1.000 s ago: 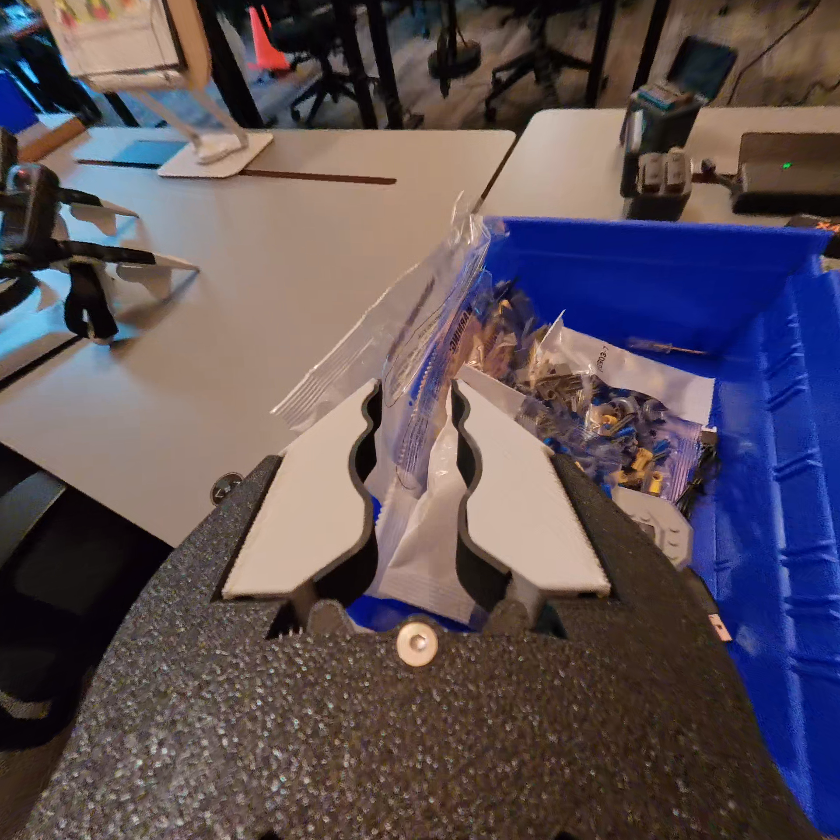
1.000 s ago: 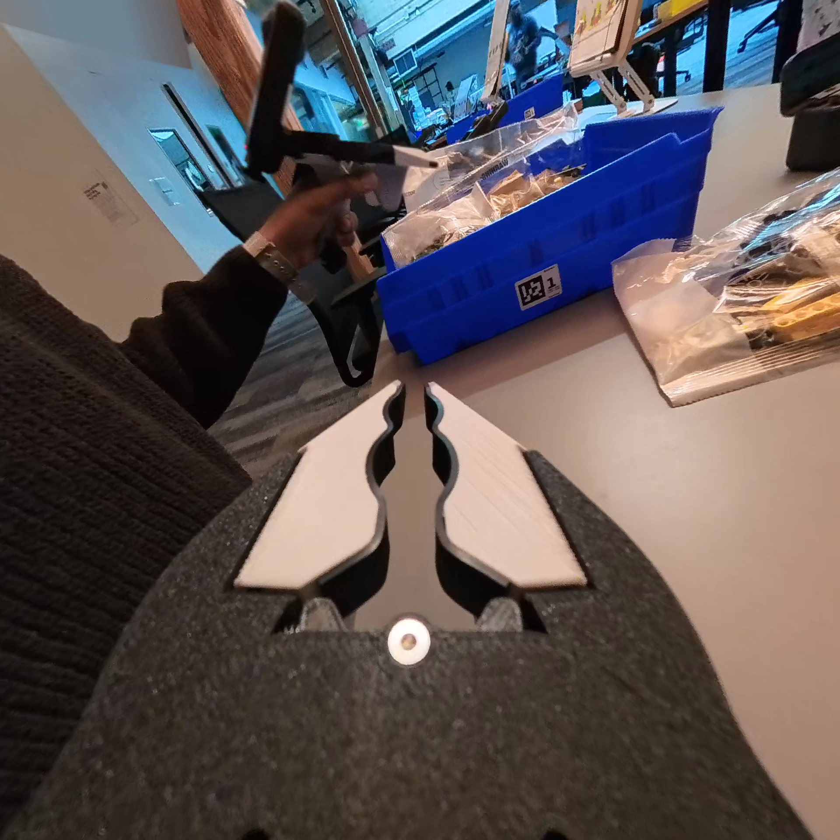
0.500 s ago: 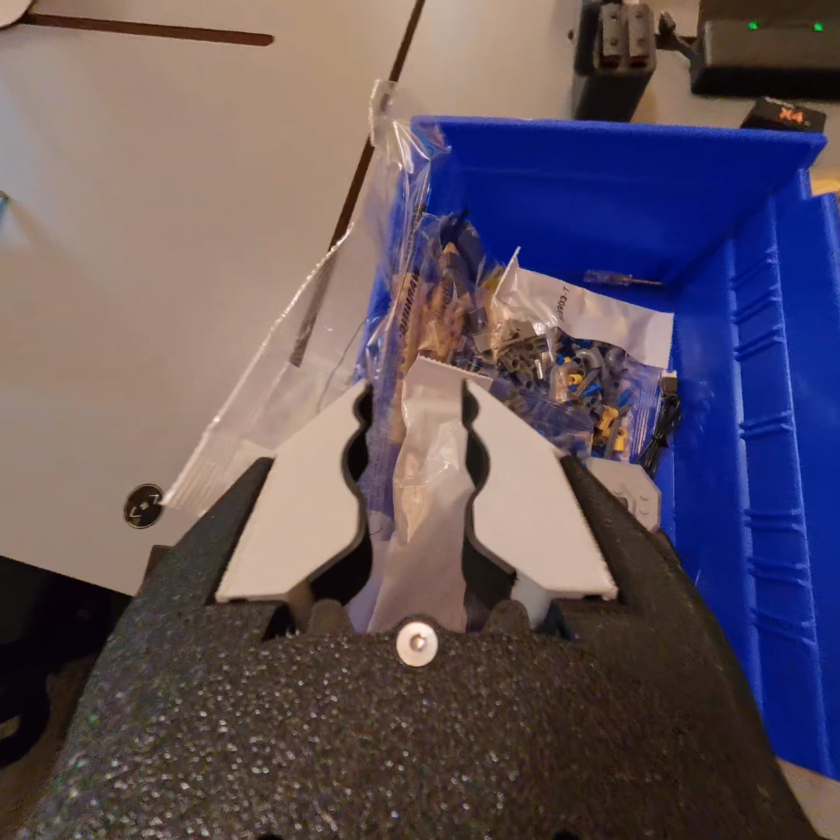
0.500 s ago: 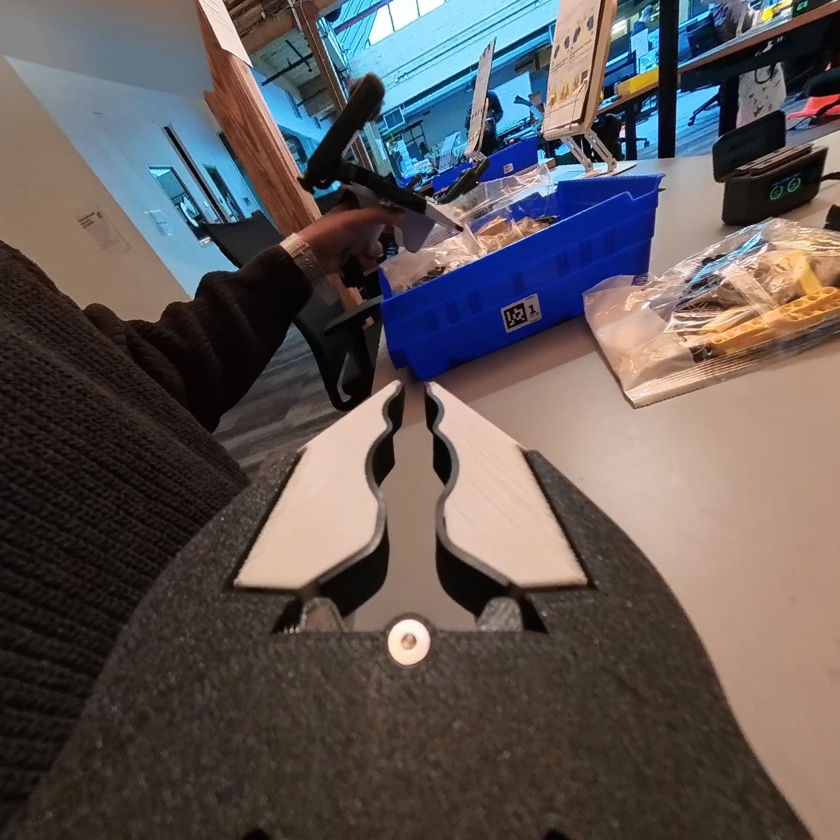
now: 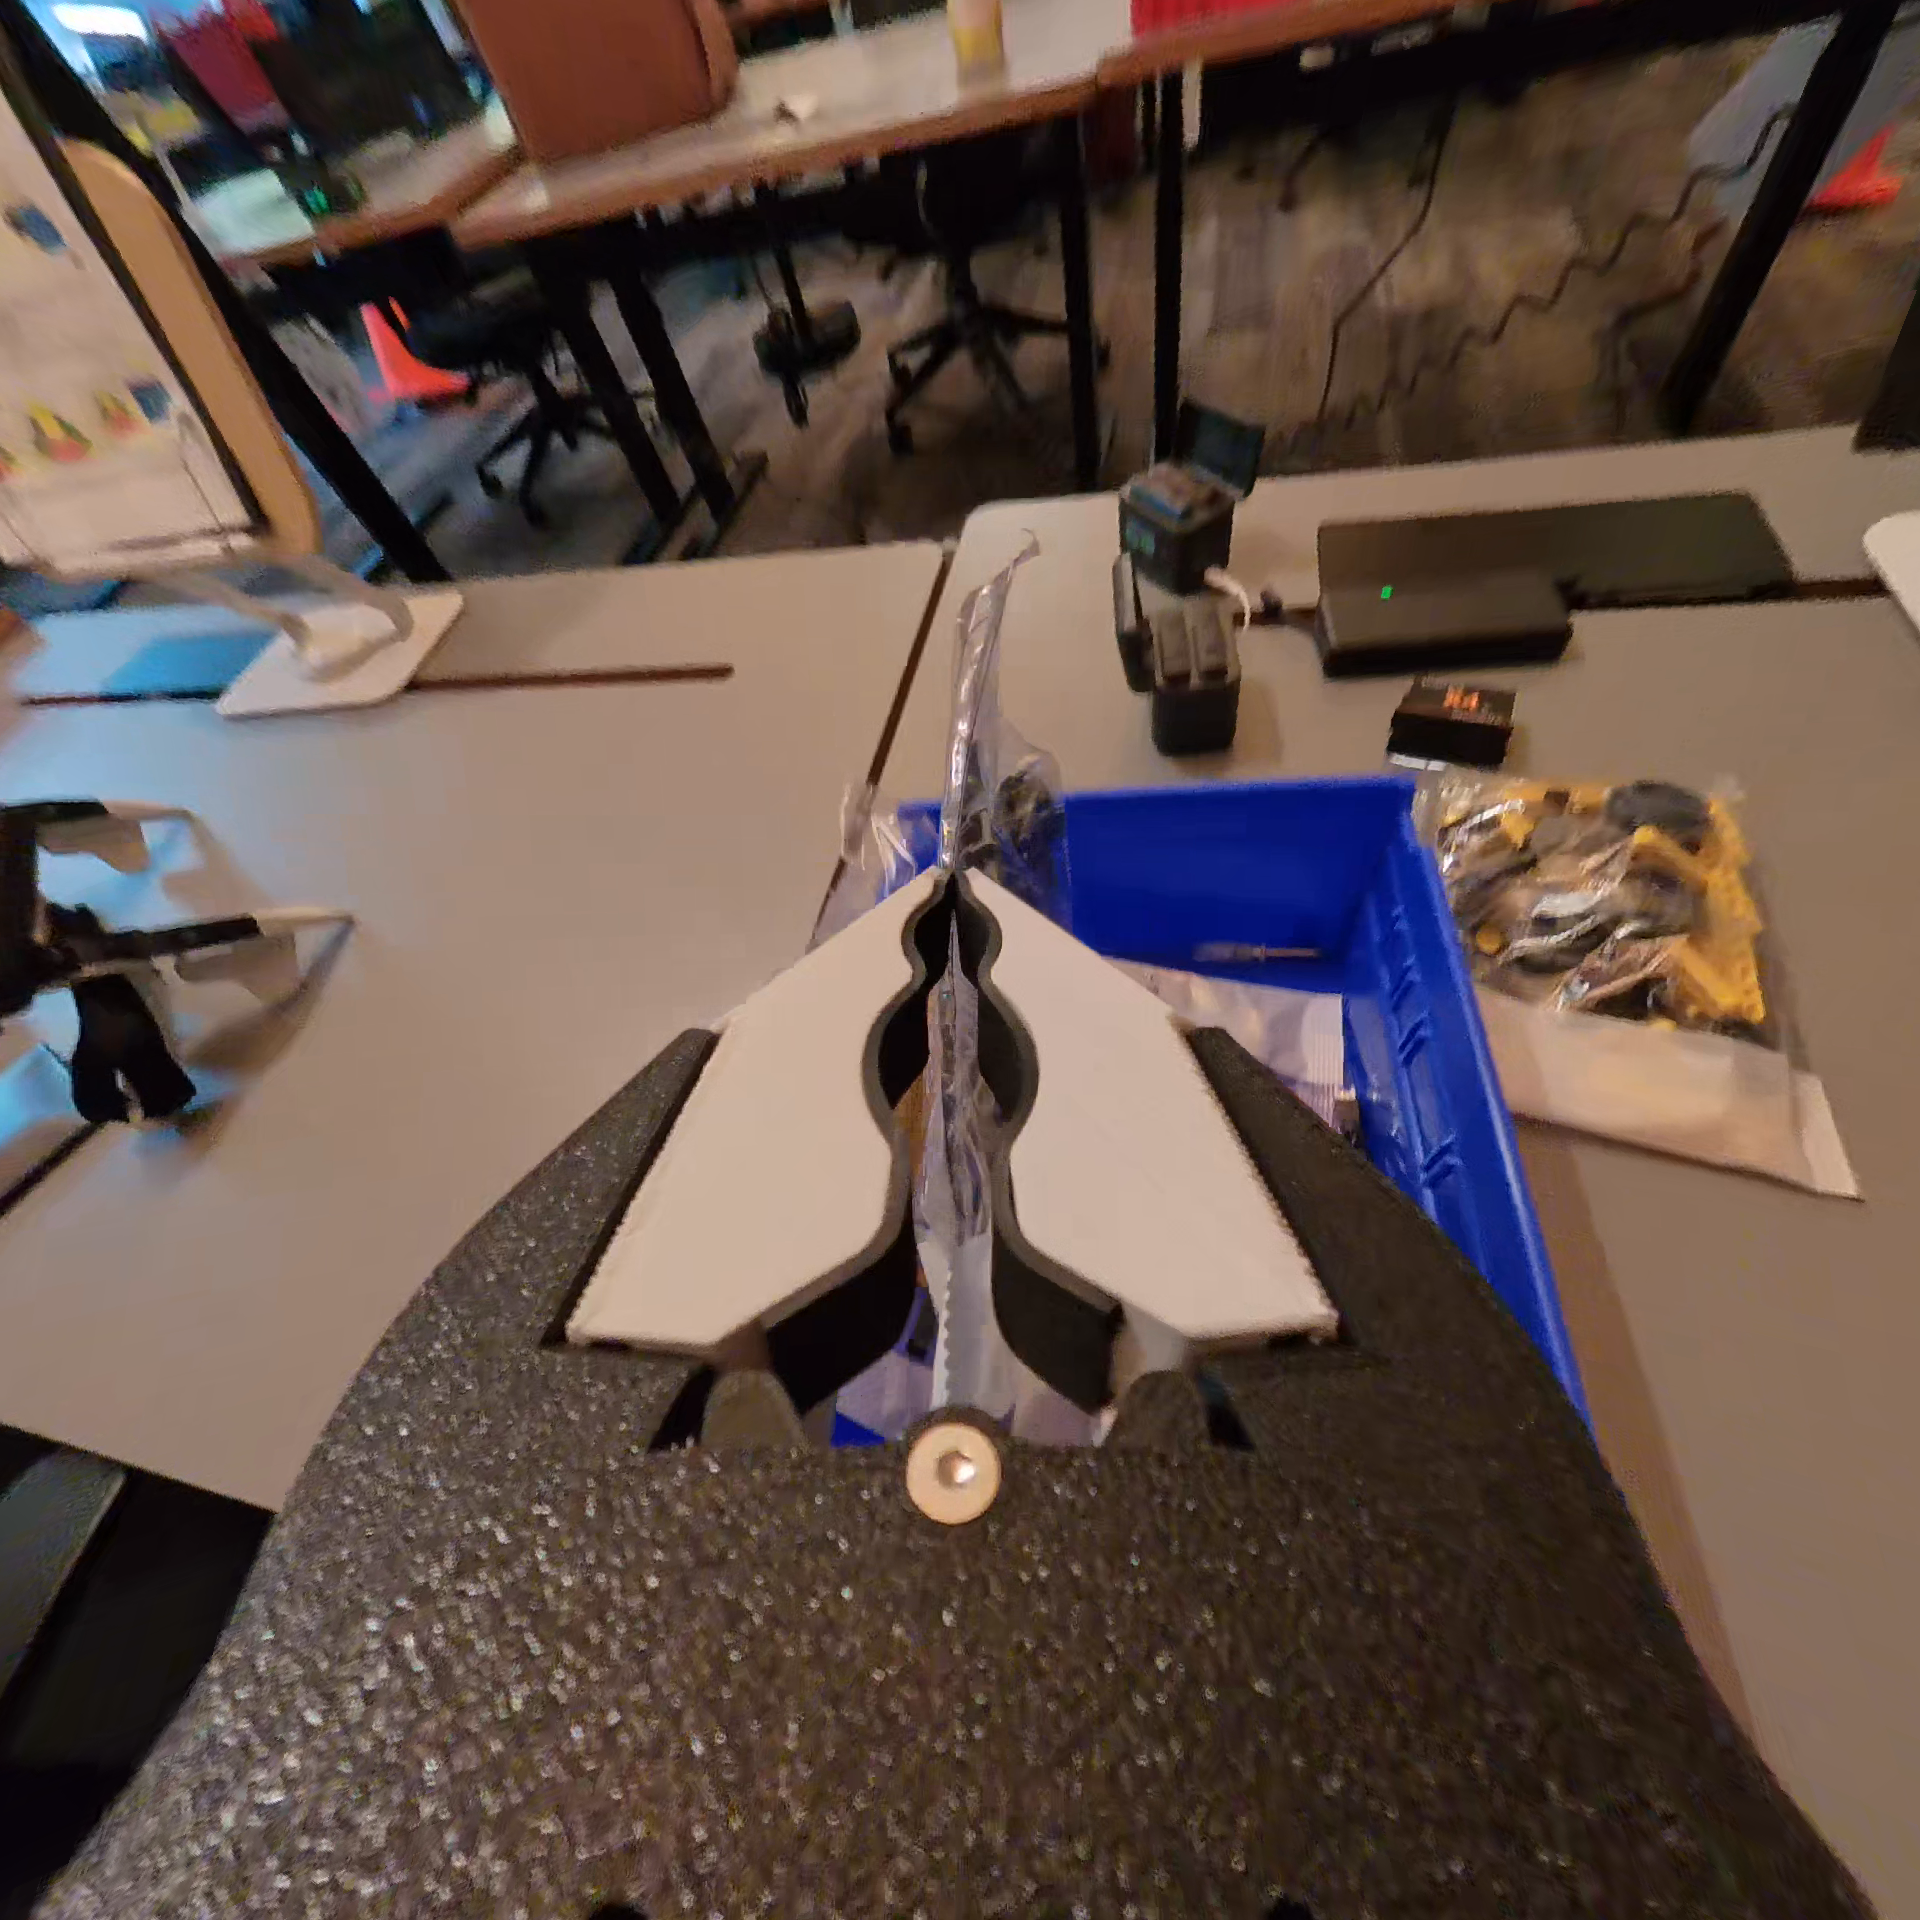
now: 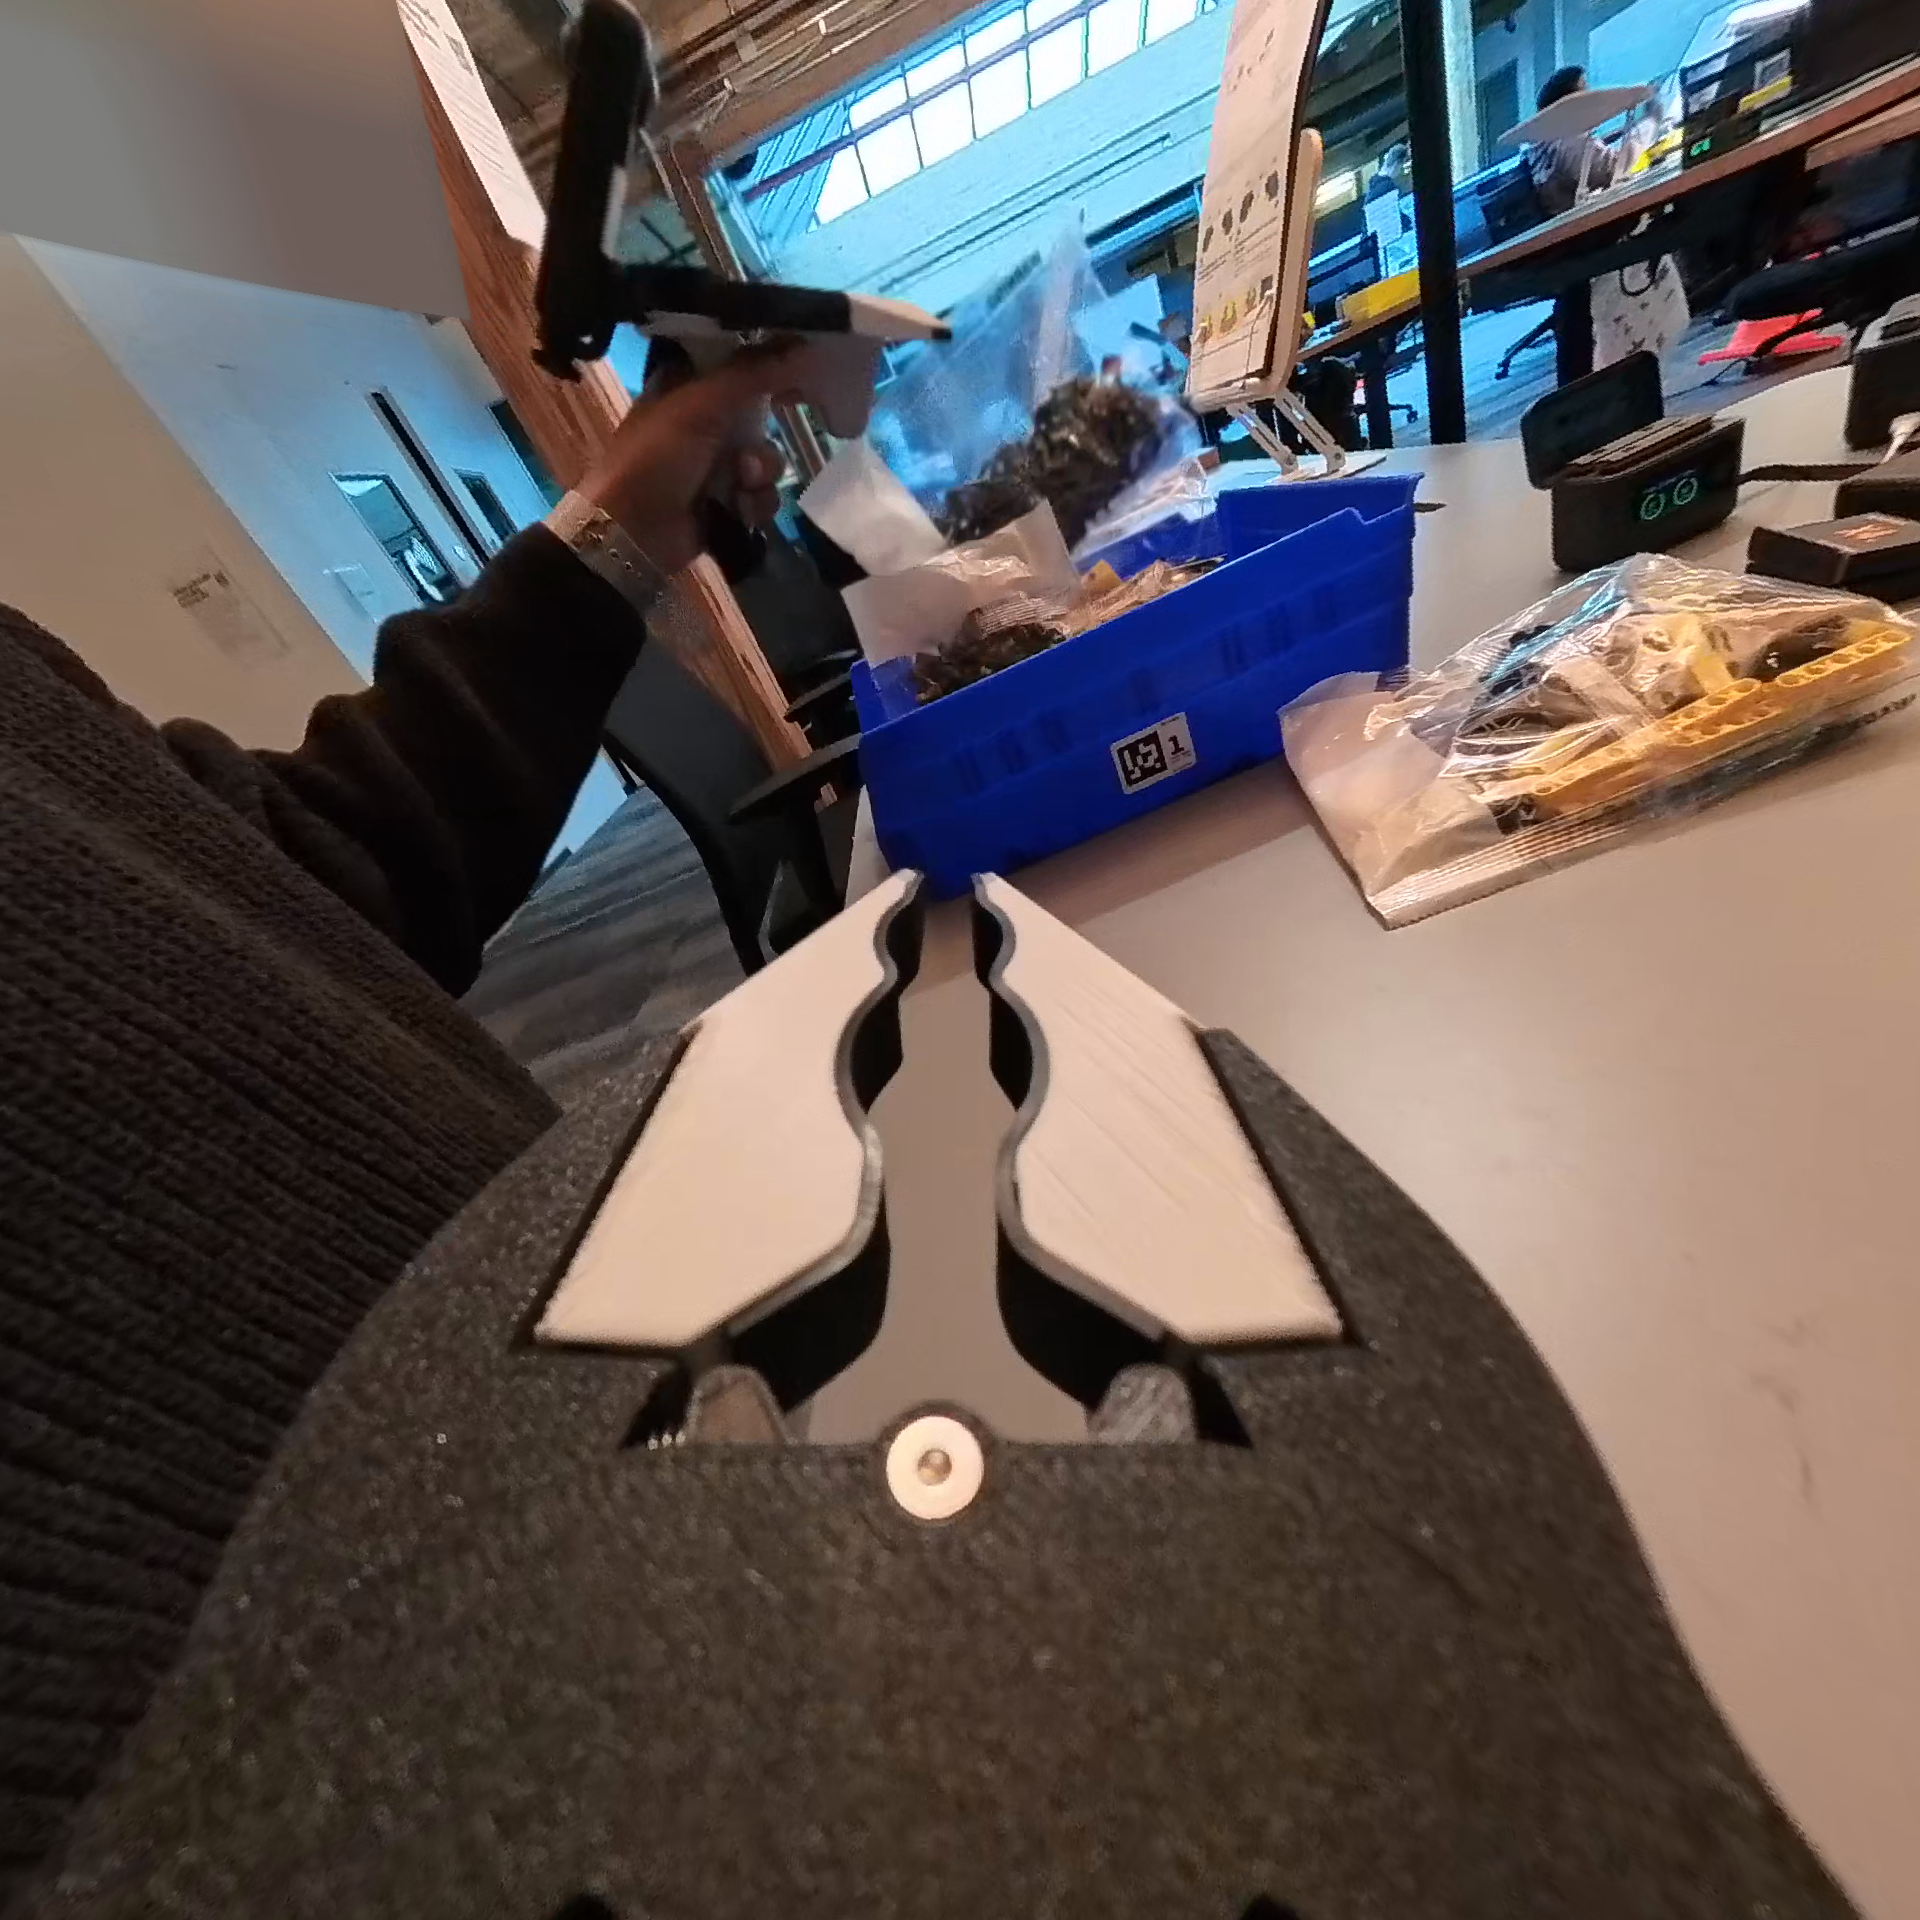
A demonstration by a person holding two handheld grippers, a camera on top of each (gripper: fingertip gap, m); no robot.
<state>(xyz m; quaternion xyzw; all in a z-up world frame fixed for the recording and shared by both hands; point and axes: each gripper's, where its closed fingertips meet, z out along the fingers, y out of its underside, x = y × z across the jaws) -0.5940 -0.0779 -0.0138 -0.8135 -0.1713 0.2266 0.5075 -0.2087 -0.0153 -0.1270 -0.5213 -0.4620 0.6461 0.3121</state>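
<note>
Clearly, the left gripper (image 5: pixel 954 883) is clamped on a clear plastic bag (image 5: pixel 977 665) of small parts, the fingertips pinched together on the film with no gap at the tips. The bag is held edge-on along the gripper's own axis, so that its long axis runs toward twelve o'clock in the left wrist view, the crumpled top rising past the tips. In the right wrist view the same bag (image 6: pixel 1049 416) is seen hanging clear above the blue bin (image 6: pixel 1143 727), its dark load of pieces sagging at about four o'clock from the gripper's nose. The bin's far wall (image 5: pixel 1226 862) lies just past the tips at about one o'clock, with more bagged parts left inside.

A second bag (image 5: pixel 1600 914), filled with yellow and black parts, is laid flat on the grey table (image 5: pixel 520 935) just beside the bin's right side, at two o'clock from the left gripper.

The right gripper (image 6: pixel 945 883) is held low over the table near its edge, its fingers narrowly parted and nothing between them. From it the bin is found at twelve o'clock and the second bag at two o'clock, both apart from it.
</note>
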